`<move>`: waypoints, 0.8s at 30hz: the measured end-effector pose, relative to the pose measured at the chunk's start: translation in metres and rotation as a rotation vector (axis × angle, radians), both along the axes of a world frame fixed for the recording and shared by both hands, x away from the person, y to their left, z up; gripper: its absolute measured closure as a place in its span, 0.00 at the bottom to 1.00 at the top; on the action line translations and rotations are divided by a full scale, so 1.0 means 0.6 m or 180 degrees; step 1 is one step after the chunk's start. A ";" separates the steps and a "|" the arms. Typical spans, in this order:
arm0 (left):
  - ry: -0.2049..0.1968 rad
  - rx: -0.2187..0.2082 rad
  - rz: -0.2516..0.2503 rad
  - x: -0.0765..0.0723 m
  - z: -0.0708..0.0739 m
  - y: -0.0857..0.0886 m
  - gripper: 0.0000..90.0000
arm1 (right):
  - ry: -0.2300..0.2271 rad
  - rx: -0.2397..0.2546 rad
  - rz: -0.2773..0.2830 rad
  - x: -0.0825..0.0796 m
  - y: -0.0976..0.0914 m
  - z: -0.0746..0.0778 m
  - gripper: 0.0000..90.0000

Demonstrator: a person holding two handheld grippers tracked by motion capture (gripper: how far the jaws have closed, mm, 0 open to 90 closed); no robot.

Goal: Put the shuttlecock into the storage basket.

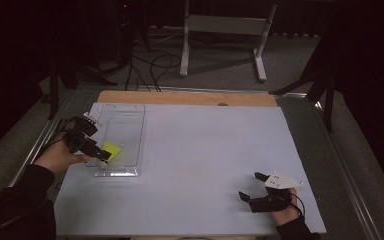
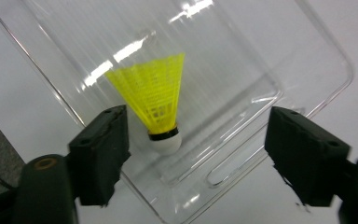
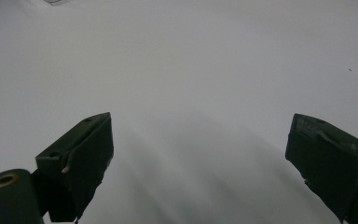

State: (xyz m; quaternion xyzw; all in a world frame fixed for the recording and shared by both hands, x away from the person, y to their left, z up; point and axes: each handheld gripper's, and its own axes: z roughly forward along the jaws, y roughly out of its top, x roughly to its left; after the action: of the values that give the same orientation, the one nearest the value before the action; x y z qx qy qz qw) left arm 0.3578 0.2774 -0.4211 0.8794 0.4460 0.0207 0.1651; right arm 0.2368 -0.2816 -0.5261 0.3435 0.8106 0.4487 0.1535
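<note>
A yellow shuttlecock (image 2: pixel 156 95) with a white cork tip lies inside a clear plastic tray (image 2: pixel 242 51). In the high view the shuttlecock (image 1: pixel 112 149) sits near the tray's (image 1: pixel 130 117) front left. My left gripper (image 2: pixel 198 149) hovers just above it, jaws wide apart, nothing between them; the cork sits close to the left jaw. In the high view the left gripper (image 1: pixel 96 150) is at the tray's left edge. My right gripper (image 1: pixel 252 187) rests open low over the white table at front right, and its own view shows the right gripper (image 3: pixel 200 163) above bare white surface.
The white table top (image 1: pixel 205 150) has a wooden strip along its far edge. Metal rails run along both sides. A white stand and cables lie on the dark floor beyond.
</note>
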 end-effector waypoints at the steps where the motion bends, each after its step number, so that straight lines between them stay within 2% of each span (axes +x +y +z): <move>1: -0.0026 -0.0003 0.0008 0.000 0.002 -0.002 0.20 | -0.0002 0.0001 -0.0002 0.000 0.000 0.000 0.09; 6: -0.0075 -0.0047 -0.0009 0.001 0.011 -0.014 0.10 | -0.0006 0.0003 -0.0005 0.001 0.000 -0.001 0.09; 8: -0.0065 -0.0061 -0.0017 0.001 0.013 -0.015 0.01 | -0.0001 0.0008 -0.0008 0.000 0.000 0.000 0.09; 9: -0.0067 -0.0166 -0.0034 0.002 0.017 -0.019 0.01 | 0.0000 0.0011 -0.0005 0.001 0.000 0.000 0.09; 10: -0.0101 -0.0164 0.0013 0.003 0.019 -0.020 0.00 | 0.0001 0.0010 -0.0011 0.000 0.000 0.000 0.09; 17: -0.0216 -0.0264 -0.0123 -0.001 0.031 -0.044 0.00 | 0.0001 0.0018 -0.0015 0.000 -0.001 0.000 0.09; 18: -0.0275 -0.0246 -0.0128 -0.002 0.032 -0.048 0.00 | 0.0000 0.0017 -0.0014 0.000 -0.001 0.000 0.09; 20: -0.0287 -0.0296 -0.0168 -0.002 0.035 -0.055 0.00 | 0.0004 0.0015 -0.0014 0.000 0.000 0.000 0.09; 24: -0.0431 -0.0310 -0.0233 -0.003 0.039 -0.071 0.00 | 0.0001 0.0015 -0.0020 0.000 -0.001 0.000 0.09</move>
State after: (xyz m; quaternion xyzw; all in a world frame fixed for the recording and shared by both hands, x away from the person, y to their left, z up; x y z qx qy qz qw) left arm 0.3562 0.2347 -0.3979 0.8827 0.4018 0.0524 0.2382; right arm 0.2368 -0.2822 -0.5259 0.3465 0.8085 0.4501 0.1540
